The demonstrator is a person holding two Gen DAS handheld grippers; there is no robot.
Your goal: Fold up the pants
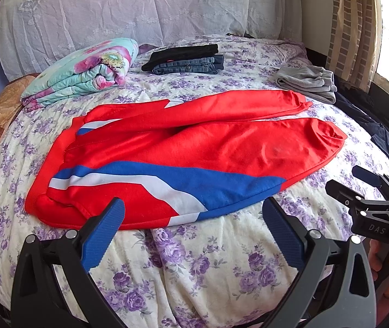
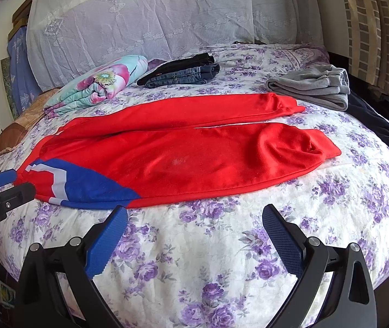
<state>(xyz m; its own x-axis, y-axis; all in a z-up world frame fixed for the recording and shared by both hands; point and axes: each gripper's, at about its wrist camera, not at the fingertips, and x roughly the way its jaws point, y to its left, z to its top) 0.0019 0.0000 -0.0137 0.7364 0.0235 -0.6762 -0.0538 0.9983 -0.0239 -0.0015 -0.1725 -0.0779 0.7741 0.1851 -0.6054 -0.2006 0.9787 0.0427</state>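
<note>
Red pants (image 1: pixel 194 147) with blue and white stripes lie flat on the floral bedspread (image 1: pixel 194 259), waistband to the left, the two legs stretching right. They also show in the right wrist view (image 2: pixel 194 153). My left gripper (image 1: pixel 193 213) is open and empty, hovering just in front of the near striped hip edge. My right gripper (image 2: pixel 194 218) is open and empty, just in front of the near leg's edge. The right gripper shows at the right of the left wrist view (image 1: pixel 369 186); the left gripper shows at the left edge of the right wrist view (image 2: pixel 3 188).
A folded floral quilt (image 1: pixel 82 71) lies at the back left. Folded dark pants and jeans (image 1: pixel 186 58) sit at the back middle. Folded grey pants (image 1: pixel 306 82) lie at the back right, with dark clothing (image 1: pixel 372 125) beside them. A lace-covered headboard (image 1: pixel 140 5) stands behind.
</note>
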